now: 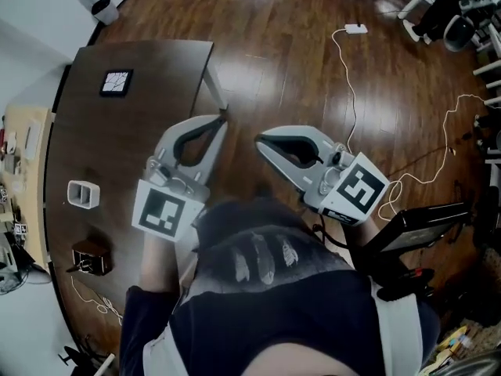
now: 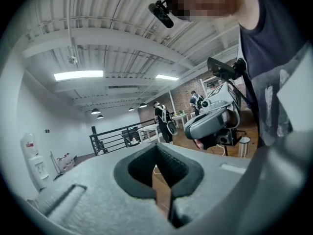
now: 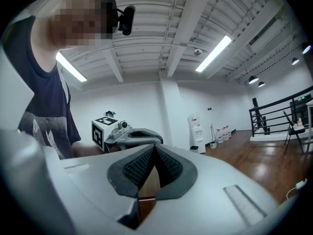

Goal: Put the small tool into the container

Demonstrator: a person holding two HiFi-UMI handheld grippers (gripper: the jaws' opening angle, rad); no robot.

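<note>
In the head view a small white open container stands on the dark table at the left. Nearer the front edge sits a brown box-like object; I cannot make out a small tool. My left gripper is shut and empty, held over the table's right edge and pointing away from me. Beside it, over the wooden floor, my right gripper is also shut with nothing in it. The left gripper view shows its own jaws closed and the right gripper across from it. The right gripper view shows its shut jaws and the left gripper.
A black-and-white marker tile lies at the table's far end. White cables and an adapter trail over the wooden floor. A black stand is at my right, a cluttered light bench at far left. People stand far off.
</note>
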